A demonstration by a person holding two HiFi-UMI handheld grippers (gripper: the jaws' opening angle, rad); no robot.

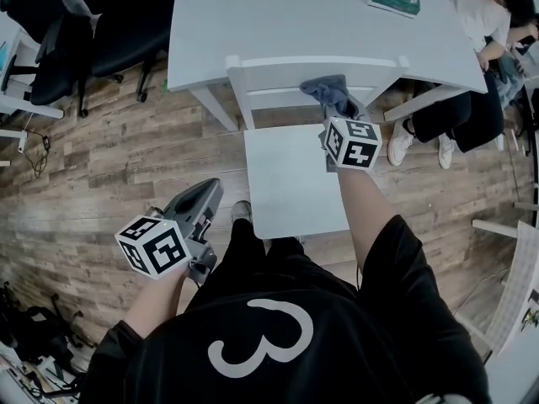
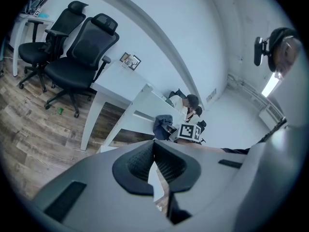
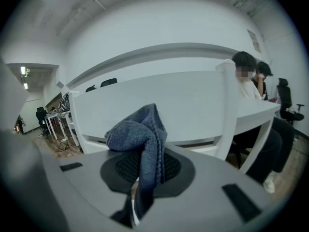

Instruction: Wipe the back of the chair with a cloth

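Right gripper (image 1: 340,112) is clenched on the blue cloth (image 1: 328,89): in right gripper view the jaws pinch the cloth's lower folds, w/ the rest bunched up above them. Cloth sits at the top rail of the white chair back (image 1: 278,64), right of centre, and looks pressed to it, tho contact can't be confirmed. Left gripper (image 1: 205,197) hangs low by the person's left side, well apart from the chair, jaws close together w/ nothing between them. Step in hand, by my read: the wipe itself, at the upper back. Next move prob calls for a sideways sweep along the rail w/ steady pressure, grip firm so the cloth doesn't slip out, then lower slat and posts. Table (image 1: 253,15) just behind leaves little room, so strokes want care.
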